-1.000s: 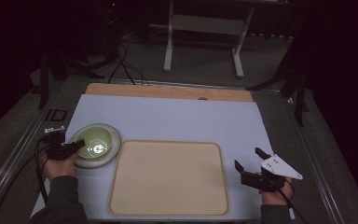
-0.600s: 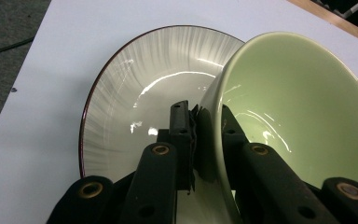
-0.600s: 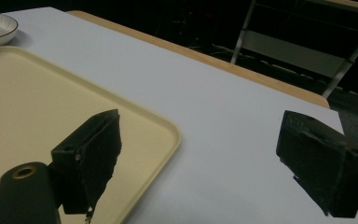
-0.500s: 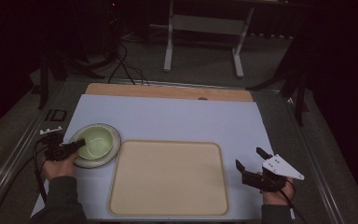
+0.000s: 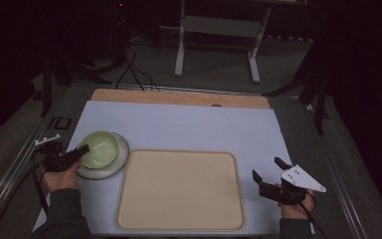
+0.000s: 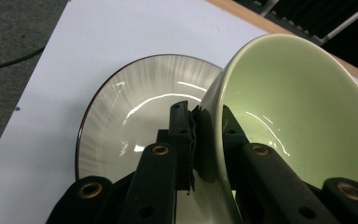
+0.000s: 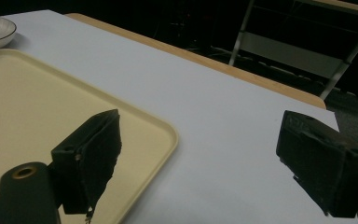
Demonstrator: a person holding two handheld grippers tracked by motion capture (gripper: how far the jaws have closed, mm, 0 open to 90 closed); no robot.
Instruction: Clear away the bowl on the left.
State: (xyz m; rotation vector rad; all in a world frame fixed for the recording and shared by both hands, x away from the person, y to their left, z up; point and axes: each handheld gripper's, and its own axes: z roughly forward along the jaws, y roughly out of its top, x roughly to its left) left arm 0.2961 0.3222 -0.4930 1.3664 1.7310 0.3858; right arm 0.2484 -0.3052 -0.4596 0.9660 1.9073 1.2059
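up close, left tongs [image 6: 199, 140] pinch bowl [image 6: 289, 107] rim.

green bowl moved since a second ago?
Yes. The green bowl, pinched at its rim by the left gripper, sat flat in the middle of the plate earlier; now it is tipped and lifted toward the plate's far-left side.

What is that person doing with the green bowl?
A person at a table holds a gripper in each hand. The left gripper is pinching the rim of the green bowl, one jaw inside and one outside, and the bowl is tipped up over the striped plate. The right gripper waits with its jaws open and nothing between them, beside the bare beige tray in the middle of the white mat.
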